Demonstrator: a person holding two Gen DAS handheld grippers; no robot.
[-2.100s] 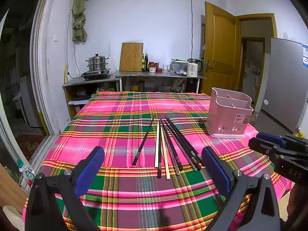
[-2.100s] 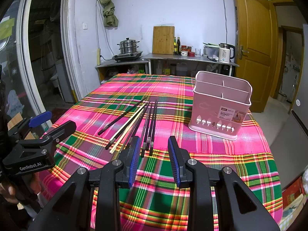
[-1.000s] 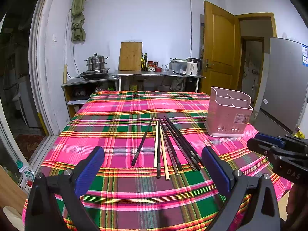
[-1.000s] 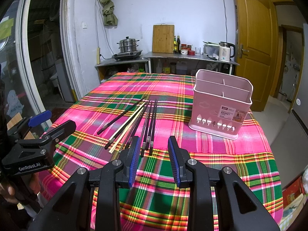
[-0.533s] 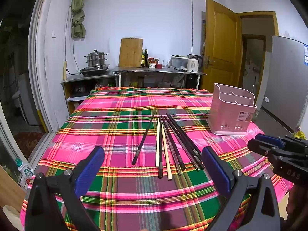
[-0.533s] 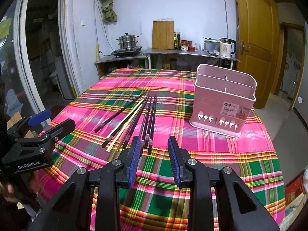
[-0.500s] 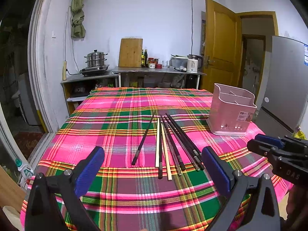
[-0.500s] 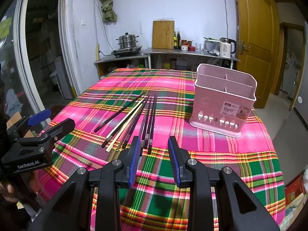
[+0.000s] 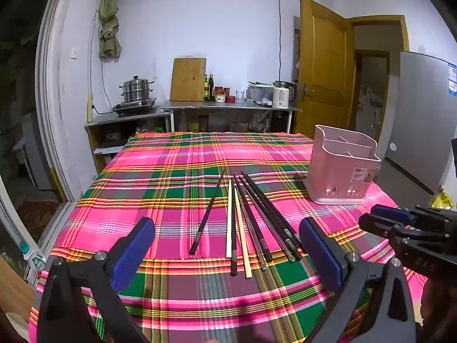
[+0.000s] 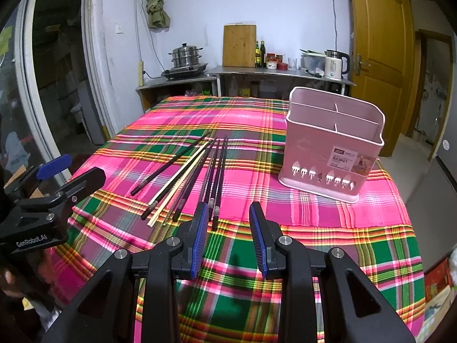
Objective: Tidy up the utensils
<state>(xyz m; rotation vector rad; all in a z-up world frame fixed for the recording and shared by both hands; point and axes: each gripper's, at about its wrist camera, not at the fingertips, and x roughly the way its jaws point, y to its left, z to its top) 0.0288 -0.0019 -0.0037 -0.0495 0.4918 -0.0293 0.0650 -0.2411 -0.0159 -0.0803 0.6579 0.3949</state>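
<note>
Chopsticks [image 9: 242, 223] lie loose at 12 o'clock of left gripper [image 9: 225, 245], wide open, empty; right gripper [image 10: 227, 237] part-open, empty; basket [image 10: 331, 143] at 1 o'clock.

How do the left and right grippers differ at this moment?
The left gripper is spread wide, framing the whole row of chopsticks; the right gripper has a narrow gap, near the dark chopsticks' ends. Both are empty, with blue pads, above the plaid tablecloth.

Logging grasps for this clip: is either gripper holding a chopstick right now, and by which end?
Nothing is held. The left gripper and right gripper are both open and empty; the chopsticks lie on the tablecloth.
</note>
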